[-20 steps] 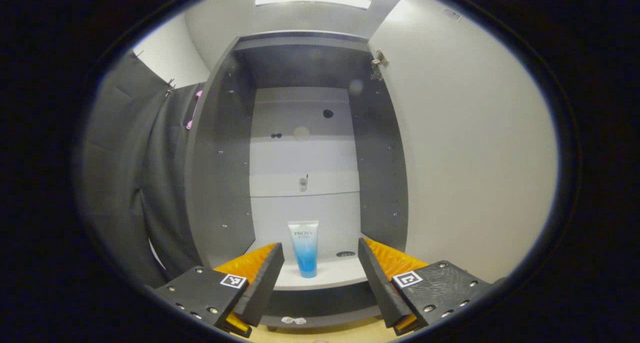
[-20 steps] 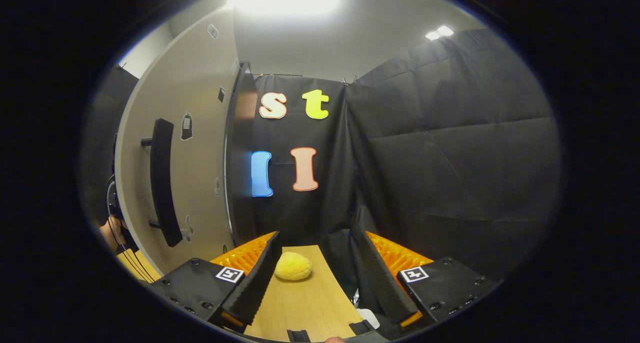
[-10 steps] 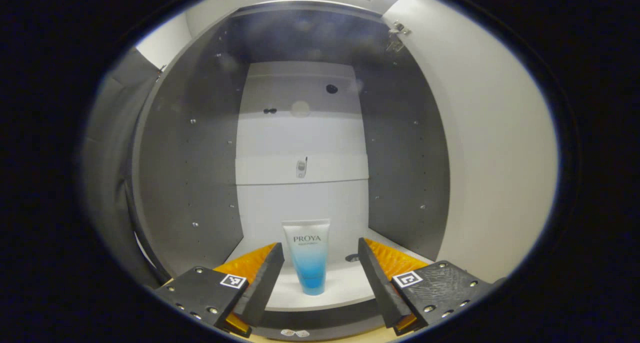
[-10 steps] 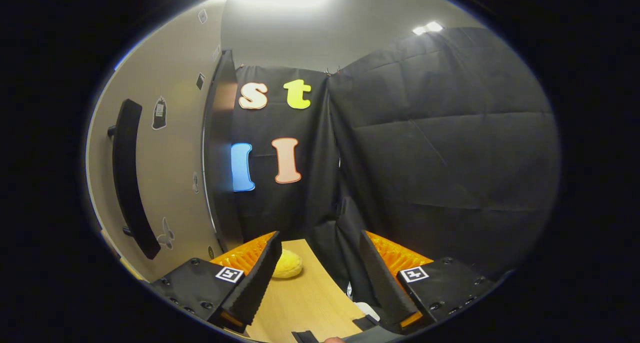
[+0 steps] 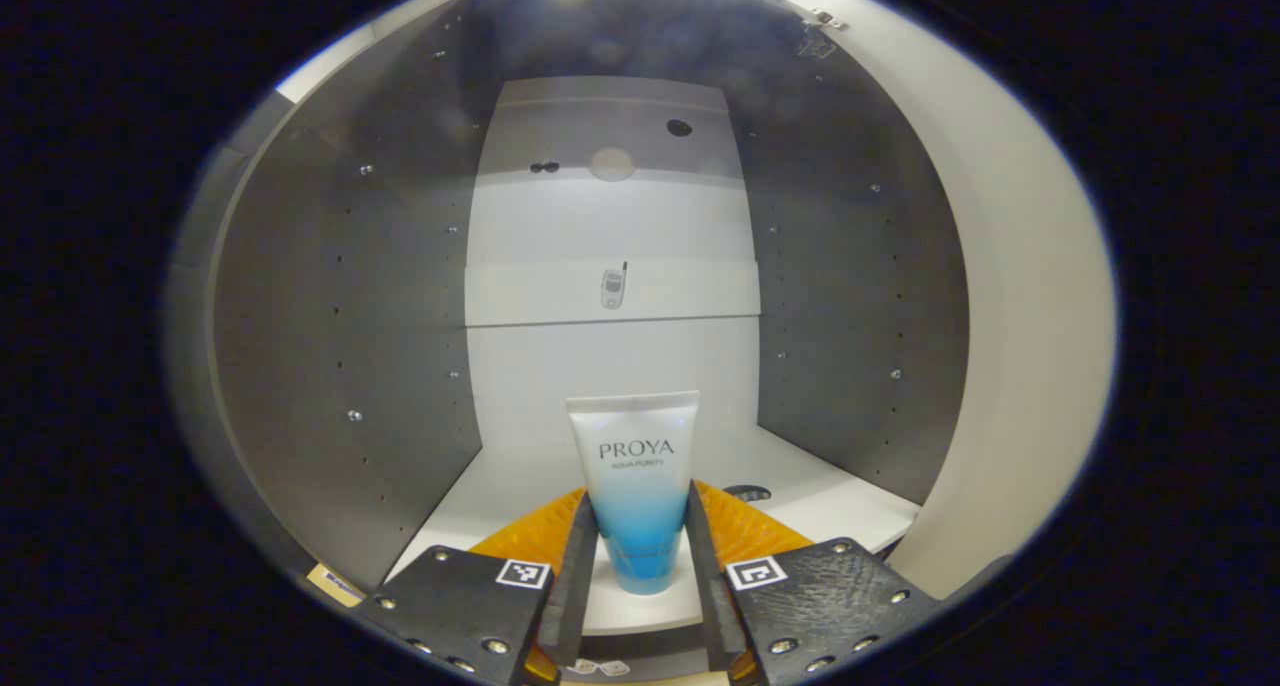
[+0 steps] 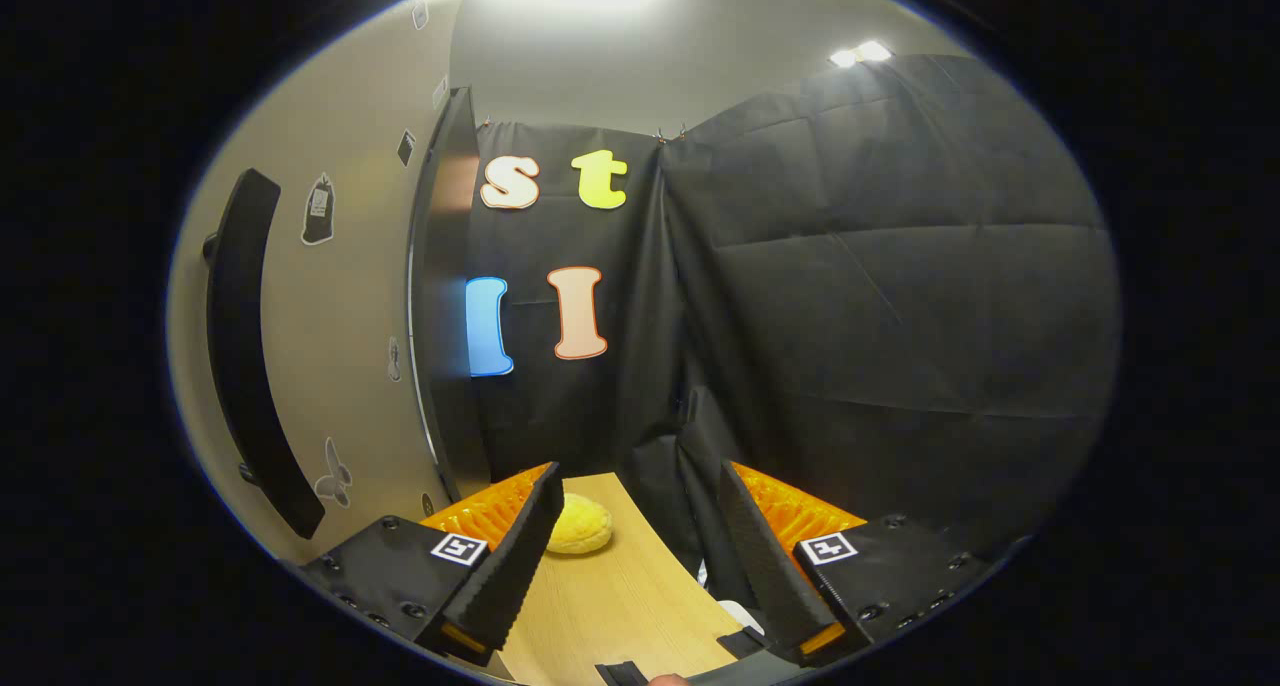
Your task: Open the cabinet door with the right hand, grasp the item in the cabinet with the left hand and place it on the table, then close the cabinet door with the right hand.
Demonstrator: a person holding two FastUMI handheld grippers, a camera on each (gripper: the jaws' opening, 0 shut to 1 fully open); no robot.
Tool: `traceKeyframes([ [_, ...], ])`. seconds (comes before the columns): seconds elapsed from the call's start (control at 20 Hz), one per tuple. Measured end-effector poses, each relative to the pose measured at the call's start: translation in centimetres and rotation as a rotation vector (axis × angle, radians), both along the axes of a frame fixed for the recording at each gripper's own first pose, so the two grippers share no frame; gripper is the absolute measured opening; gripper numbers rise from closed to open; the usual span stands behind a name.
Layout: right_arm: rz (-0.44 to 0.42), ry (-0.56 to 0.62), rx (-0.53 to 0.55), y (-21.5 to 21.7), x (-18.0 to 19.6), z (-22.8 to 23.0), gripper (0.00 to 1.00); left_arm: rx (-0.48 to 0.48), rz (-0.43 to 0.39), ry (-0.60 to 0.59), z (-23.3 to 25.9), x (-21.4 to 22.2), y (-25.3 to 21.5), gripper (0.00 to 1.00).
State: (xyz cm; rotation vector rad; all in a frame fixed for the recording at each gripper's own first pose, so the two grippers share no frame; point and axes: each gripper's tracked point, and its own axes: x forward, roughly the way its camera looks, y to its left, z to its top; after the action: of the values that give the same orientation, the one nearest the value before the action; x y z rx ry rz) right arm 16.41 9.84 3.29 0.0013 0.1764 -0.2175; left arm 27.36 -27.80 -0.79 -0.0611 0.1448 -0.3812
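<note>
A white-to-blue tube (image 5: 634, 466) stands upright on the white floor (image 5: 820, 496) of the open cabinet (image 5: 350, 316). My left gripper (image 5: 636, 551) reaches into the cabinet, and both of its fingers press against the tube's lower blue part, one on each side. The cabinet door (image 6: 350, 346) stands swung open at the left of the right gripper view, its long black handle (image 6: 240, 346) facing me. My right gripper (image 6: 635, 526) hovers open over the wooden table (image 6: 610, 606), holding nothing, to the right of the door.
A yellow soft lump (image 6: 580, 524) lies on the table just beyond my right gripper's left finger. The door's pale inner face (image 5: 1020, 316) bounds the right side of the left gripper view. Grey side walls with peg holes flank the tube.
My left gripper has moved forward into the cabinet and its fingers have closed from wide apart onto the tube. The right gripper has barely shifted and stays open.
</note>
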Motion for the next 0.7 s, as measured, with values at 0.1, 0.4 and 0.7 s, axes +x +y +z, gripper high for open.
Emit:
traceKeyframes([
  [0.1, 0.012, -0.001, 0.004, 0.0, 0.1, -0.1, 0.98, -0.006, 0.000, -0.003, 0.3, -0.4, 0.2, 0.48],
  [0.4, 0.069, -0.012, 0.023, 0.3, 0.7, 0.0, 0.98, -0.007, 0.030, -0.044, 1.7, -3.6, 2.8, 0.48],
  [0.7, 0.146, -0.014, 0.033, 0.5, 1.1, -0.2, 0.98, 0.001, 0.094, -0.078, 2.3, -7.5, 6.4, 0.49],
])
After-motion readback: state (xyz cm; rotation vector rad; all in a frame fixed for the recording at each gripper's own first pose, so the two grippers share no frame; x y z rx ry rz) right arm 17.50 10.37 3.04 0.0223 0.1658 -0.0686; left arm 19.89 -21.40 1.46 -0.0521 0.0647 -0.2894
